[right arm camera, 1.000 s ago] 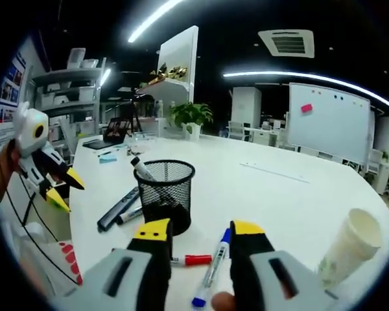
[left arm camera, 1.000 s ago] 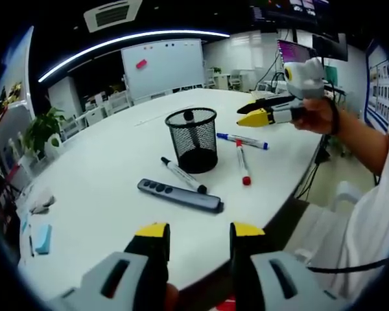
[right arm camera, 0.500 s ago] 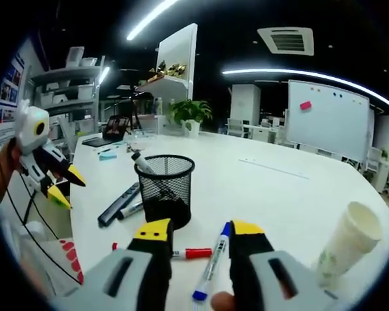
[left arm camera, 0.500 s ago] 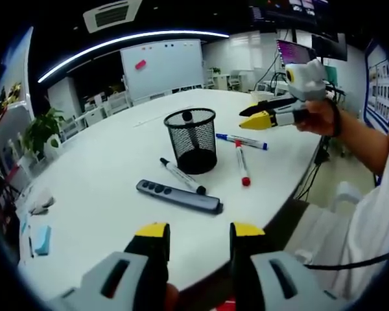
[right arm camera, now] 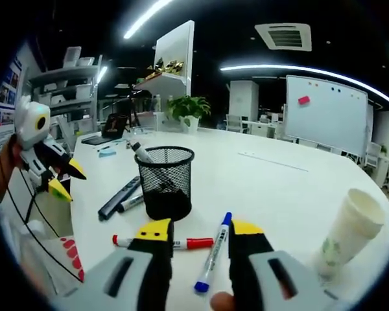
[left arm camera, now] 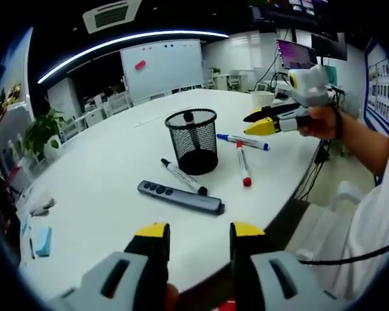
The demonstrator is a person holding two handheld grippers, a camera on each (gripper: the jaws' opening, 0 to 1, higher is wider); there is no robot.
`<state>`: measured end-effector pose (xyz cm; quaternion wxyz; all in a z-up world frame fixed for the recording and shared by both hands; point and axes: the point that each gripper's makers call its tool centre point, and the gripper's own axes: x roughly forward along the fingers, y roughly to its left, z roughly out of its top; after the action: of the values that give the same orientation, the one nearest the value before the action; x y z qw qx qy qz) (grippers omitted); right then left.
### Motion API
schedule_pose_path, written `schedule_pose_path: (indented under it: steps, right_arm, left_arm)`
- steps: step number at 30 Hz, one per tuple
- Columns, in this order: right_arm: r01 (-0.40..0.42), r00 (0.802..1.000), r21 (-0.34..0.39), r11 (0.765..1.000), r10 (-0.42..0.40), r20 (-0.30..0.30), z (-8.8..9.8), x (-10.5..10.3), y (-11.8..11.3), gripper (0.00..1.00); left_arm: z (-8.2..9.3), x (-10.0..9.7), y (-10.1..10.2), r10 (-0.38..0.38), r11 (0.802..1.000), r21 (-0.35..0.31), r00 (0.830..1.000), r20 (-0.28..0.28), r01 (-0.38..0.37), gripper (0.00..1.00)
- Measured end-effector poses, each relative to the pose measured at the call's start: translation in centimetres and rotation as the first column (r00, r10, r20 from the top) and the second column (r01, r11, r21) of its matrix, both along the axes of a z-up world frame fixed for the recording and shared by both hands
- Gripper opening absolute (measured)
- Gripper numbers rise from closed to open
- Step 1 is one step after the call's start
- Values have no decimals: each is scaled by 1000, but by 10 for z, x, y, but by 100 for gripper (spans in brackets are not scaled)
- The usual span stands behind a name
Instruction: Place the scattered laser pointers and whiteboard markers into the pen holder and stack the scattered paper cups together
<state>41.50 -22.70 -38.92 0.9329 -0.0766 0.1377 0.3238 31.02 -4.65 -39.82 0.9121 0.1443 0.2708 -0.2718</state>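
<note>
Since a second ago: right gripper [left arm camera: 267, 120] shifted slightly rightward above desk [left arm camera: 104, 168], jaws parted, empty. Left gripper [right arm camera: 63, 179] jaws apart, empty. Mesh pen holder [left arm camera: 192, 139] holds one marker; black marker [left arm camera: 183, 175], laser pointer [left arm camera: 180, 196], red marker [left arm camera: 242, 164], blue marker [left arm camera: 243, 141] lie beside it. Paper cup [right arm camera: 347, 238] upright.

A wide white bench [left arm camera: 104, 168] curves through an office. Behind it stands a whiteboard [left arm camera: 162, 67] bearing a pink eraser [left arm camera: 141, 64]. A potted plant [right arm camera: 188, 108] sits near a laptop [right arm camera: 113, 127]. Blue sticky notes [left arm camera: 42, 238] lie at the bench's edge.
</note>
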Motion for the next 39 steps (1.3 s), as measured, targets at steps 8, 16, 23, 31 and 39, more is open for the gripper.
schedule_pose_path:
  steps: [8,16,23,31,39]
  right_arm:
    - [19,1000,-8,1000,-19,-6,-3,3,-3,32]
    - [28,999,-13,1000,-28,-18,-9,3,-7,32]
    - [41,998,-29,999,-42,-39,-16,4,-12,32]
    - [45,998,-28,999,-46,-38,-17,5,-14,31]
    - [46,998,-36,998,-48,-52,-24,2,-13,31]
  left_arm:
    - [-3,1,-4,-14,1000,1,1000,-5,14,38]
    - [-1,4,-2,-14,1000,2,1000,-3,14,38]
    - [-2,4,0,-13,1000,2,1000,-6,13,38]
    - [-3,4,-1,-14,1000,-3,1000,-3,14,38]
    - [-1,2,-1,-18,1000,3,1000,-1,18,38]
